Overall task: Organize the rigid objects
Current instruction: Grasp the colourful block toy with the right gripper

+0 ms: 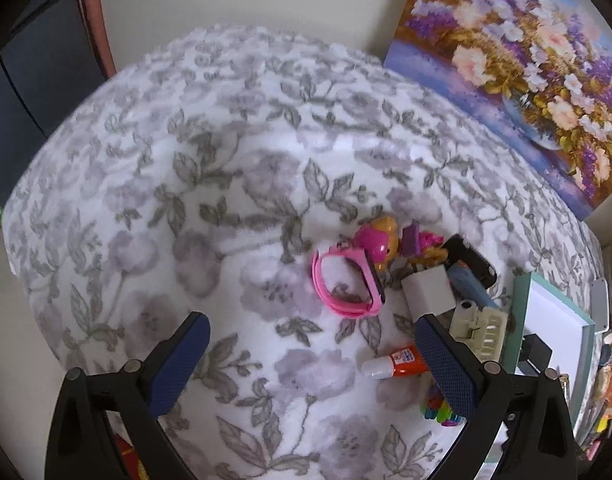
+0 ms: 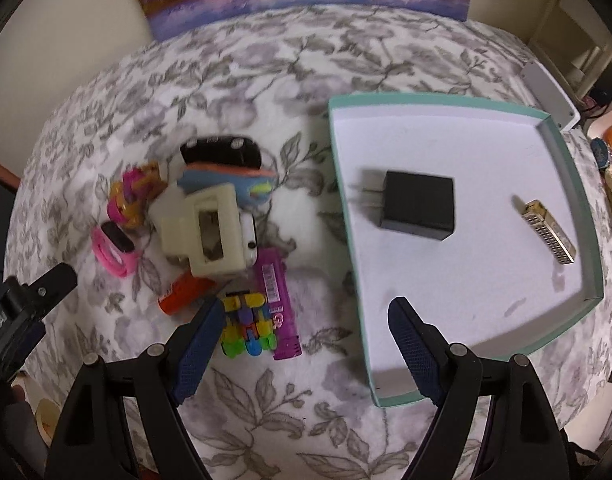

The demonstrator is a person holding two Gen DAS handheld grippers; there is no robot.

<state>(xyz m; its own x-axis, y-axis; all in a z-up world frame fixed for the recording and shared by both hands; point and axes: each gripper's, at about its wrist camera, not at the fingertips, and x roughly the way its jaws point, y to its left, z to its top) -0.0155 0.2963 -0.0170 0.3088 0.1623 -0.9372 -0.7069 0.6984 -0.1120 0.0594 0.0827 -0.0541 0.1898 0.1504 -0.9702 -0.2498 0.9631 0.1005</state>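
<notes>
Lying inside teal tray (image 2: 562, 184): black charger (image 2: 420, 205), gold harmonica (image 2: 550, 232). Clutter pile on floral blanket (image 2: 265, 392) left of tray: pink watch (image 1: 342, 280), cream connector (image 2: 209, 232), purple lighter (image 2: 275, 300). Left gripper (image 1: 314, 340) and right gripper (image 2: 306, 324): jaws apart, holding nothing.

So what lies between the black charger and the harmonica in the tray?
Nothing: in the right wrist view the tray floor between the black charger and the harmonica is bare white.
</notes>
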